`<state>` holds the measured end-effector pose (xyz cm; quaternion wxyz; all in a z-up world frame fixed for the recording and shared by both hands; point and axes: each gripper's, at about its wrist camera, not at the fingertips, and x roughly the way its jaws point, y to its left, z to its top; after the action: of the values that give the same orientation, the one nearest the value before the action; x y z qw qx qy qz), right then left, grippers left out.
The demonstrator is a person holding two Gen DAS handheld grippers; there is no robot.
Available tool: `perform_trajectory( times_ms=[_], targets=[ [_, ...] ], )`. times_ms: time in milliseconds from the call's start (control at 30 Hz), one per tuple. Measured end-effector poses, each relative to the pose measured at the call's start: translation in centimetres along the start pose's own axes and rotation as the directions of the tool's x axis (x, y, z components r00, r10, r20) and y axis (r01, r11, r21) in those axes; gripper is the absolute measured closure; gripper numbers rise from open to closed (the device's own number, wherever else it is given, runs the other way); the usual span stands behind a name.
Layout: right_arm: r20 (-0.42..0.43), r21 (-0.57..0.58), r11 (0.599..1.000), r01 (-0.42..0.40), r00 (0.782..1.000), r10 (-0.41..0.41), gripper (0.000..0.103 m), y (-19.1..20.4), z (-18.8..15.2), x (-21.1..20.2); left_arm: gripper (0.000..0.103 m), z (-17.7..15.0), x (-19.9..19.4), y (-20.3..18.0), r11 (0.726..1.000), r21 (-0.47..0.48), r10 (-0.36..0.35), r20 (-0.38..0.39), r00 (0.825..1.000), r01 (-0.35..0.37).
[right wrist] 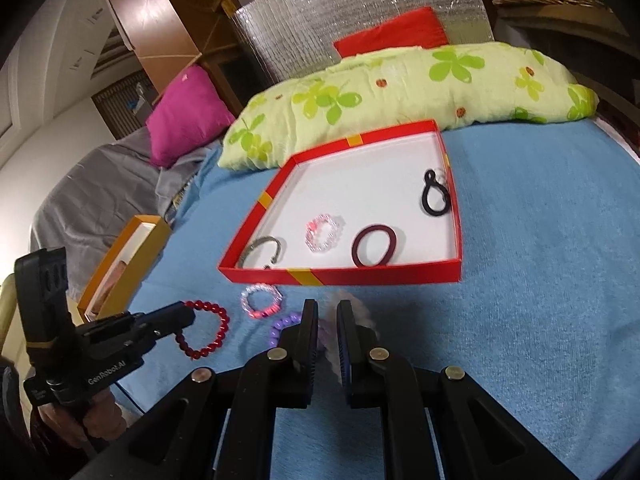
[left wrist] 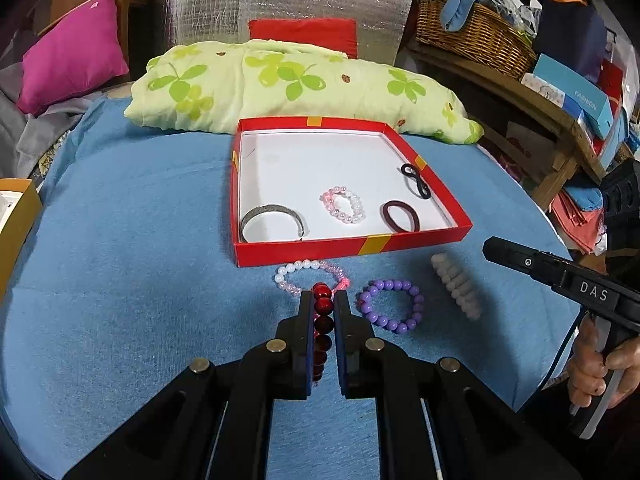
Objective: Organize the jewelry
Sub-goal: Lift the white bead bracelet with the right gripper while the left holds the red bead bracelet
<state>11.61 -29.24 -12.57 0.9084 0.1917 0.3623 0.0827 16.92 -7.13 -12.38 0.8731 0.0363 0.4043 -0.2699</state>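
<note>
My left gripper (left wrist: pixel 324 300) is shut on a red bead bracelet (left wrist: pixel 322 320), also seen from the side in the right wrist view (right wrist: pixel 208 334), just above the blue cloth. My right gripper (right wrist: pixel 327 309) is shut on a blurred white bead bracelet (right wrist: pixel 356 328); that bracelet also shows in the left wrist view (left wrist: pixel 456 286). A red box (left wrist: pixel 424 242) with a white floor holds a silver bangle (left wrist: pixel 272 216), a pink-white bead bracelet (left wrist: pixel 344 205), a maroon hair tie (left wrist: pixel 401 216) and a black hair tie (left wrist: pixel 416 180). A pink-white bracelet (left wrist: pixel 310 274) and a purple bracelet (left wrist: pixel 390 306) lie before the box.
A green-patterned pillow (left wrist: pixel 304 84) lies behind the box. An orange box (right wrist: pixel 120 268) sits at the left edge of the blue cloth (left wrist: pixel 120 280). A magenta cushion (left wrist: pixel 72 56) and a wicker basket (left wrist: pixel 476 36) stand beyond the cloth.
</note>
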Motion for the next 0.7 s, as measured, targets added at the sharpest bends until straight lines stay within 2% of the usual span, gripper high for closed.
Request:
perform_trajectory(
  times_ms=[167, 267, 400, 533, 567, 700],
  targets=[
    [0.035, -0.008, 1.0, -0.019, 0.999, 0.019, 0.093, 0.7, 0.3, -0.6, 0.093, 0.6, -0.2, -0.4, 1.0, -0.001, -0.009, 0.021, 1.0, 0.009],
    [0.028, -0.007, 1.0, -0.022, 0.999, 0.022, 0.094, 0.7, 0.4, -0.5, 0.093, 0.8, -0.2, -0.6, 1.0, -0.001, -0.009, 0.023, 1.0, 0.009],
    [-0.011, 0.0, 1.0, 0.006, 1.0, -0.006, 0.093, 0.0, 0.4, 0.0, 0.093, 0.6, 0.0, -0.5, 1.0, 0.007, 0.003, 0.012, 1.0, -0.003],
    [-0.102, 0.04, 0.999, 0.034, 0.994, -0.03, 0.092, -1.4, -0.1, 1.3, 0.093, 0.4, 0.1, -0.3, 1.0, 0.002, 0.011, 0.002, 1.0, -0.011],
    [-0.114, 0.04, 0.998, 0.046, 0.993, -0.041, 0.091, -1.5, -0.2, 1.6, 0.093, 0.4, 0.1, -0.3, 1.0, 0.003, 0.01, -0.001, 1.0, -0.01],
    [-0.171, 0.0, 0.996, 0.085, 0.982, -0.083, 0.07, -1.5, -1.0, 2.7, 0.093, 0.2, 0.2, -0.4, 1.0, 0.013, 0.017, -0.006, 1.0, -0.017]
  ],
)
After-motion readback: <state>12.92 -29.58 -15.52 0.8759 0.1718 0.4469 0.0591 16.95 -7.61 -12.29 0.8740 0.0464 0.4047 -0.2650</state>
